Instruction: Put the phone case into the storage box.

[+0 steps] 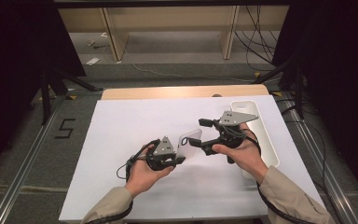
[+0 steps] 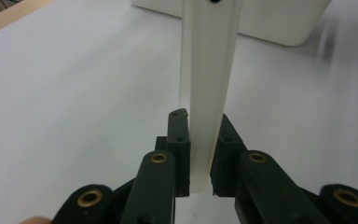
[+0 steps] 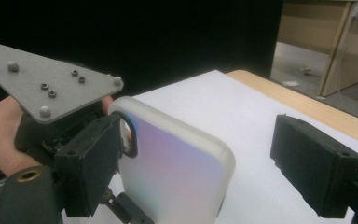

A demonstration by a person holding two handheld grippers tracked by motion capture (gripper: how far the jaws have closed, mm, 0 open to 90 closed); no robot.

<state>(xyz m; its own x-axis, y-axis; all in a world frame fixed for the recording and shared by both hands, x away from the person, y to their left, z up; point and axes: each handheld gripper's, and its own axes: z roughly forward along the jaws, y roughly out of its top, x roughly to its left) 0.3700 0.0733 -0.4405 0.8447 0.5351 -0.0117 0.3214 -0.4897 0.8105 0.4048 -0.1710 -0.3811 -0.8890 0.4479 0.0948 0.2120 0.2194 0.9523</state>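
Left fingers (image 2: 199,154) clamped on edge of translucent phone case (image 1: 189,142), held above middle of table (image 1: 121,140). Right fingers (image 3: 214,172) spread wide, case between them, one pad just beside it, other well apart. White tray (image 1: 261,135) seen along right edge. Table covered in white sheet, wooden strip at far edge. Grey floor (image 1: 37,140), wooden shelving (image 1: 168,28) and cables beyond.

Lab or recording rig: white tabletop (image 1: 135,121) ringed by black curtains (image 1: 9,51), tripod legs (image 1: 51,88), loose cables (image 1: 256,42) upper right, taped number on floor (image 1: 64,128) at left, bare wooden shelving (image 1: 168,28) behind.
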